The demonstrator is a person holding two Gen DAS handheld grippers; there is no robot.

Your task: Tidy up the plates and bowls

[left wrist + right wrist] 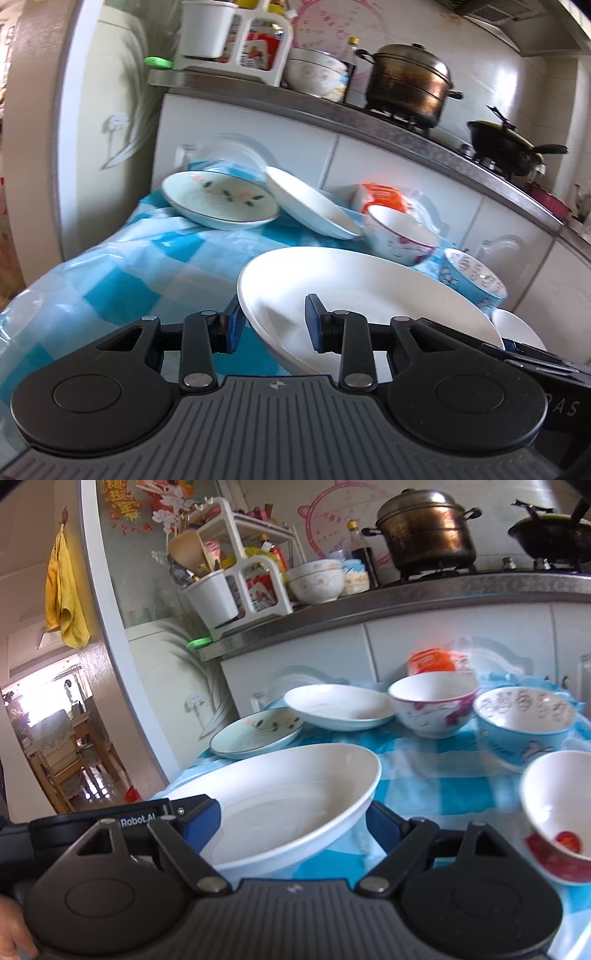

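Three plates on the blue checked tablecloth (436,790): large white plate (288,808) nearest, floral plate (255,733) far left, plain white plate (340,705) far centre. Three bowls to the right: purple-flowered bowl (432,705), blue bowl (524,723), red-patterned bowl (557,812). Left gripper (275,325) part open, straddling the large plate's near rim. Right gripper (291,825) wide open, flanking the same plate.

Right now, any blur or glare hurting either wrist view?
Left wrist: fairly sharp; window glare on wall tiles, fisheye bends the counter edge. Right wrist: motion blur smears the orange box and blue bowl; doorway blown out.
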